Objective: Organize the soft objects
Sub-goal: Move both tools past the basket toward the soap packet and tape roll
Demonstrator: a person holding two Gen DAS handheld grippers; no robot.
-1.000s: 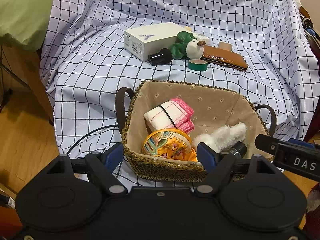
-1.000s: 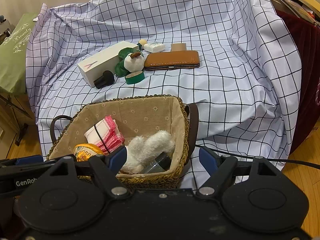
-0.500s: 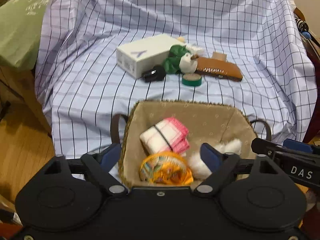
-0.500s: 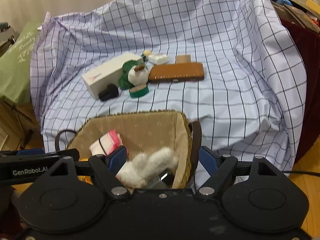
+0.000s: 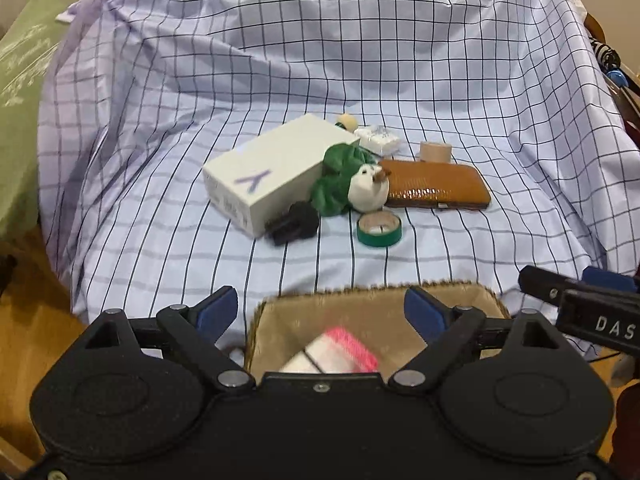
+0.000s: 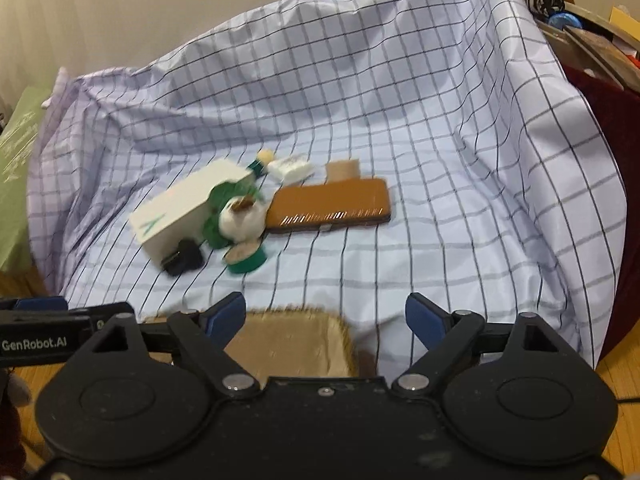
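The green and white plush toy (image 5: 352,184) lies near the middle of the checked sheet (image 5: 400,72), leaning against the white box (image 5: 272,172) on one side and touching the end of the brown case (image 5: 436,190) on the other. Just in front of it, toward the near edge of the sheet, sit a roll of green tape (image 5: 379,230) and a small black object (image 5: 294,222) (I cannot tell what that one is). Behind the group, toward the back of the sheet, are a small white packet (image 5: 378,138), a little tan block (image 5: 434,152) and a pale round knob (image 5: 346,122).

At the near edge of the sheet stands the woven basket (image 5: 452,292), its tan lining showing; inside it a folded pink and white cloth (image 5: 340,354) is visible, blurred. The rest of the basket is hidden under the grippers.

The left gripper (image 5: 320,312) hangs over the basket, its jaws spread wide after just having been opening, nothing between them. The right gripper (image 6: 326,316) is above the basket's right corner, its jaws likewise spread and just opened further, also empty. Each gripper's blue-tipped side shows at the margin of the other's view.
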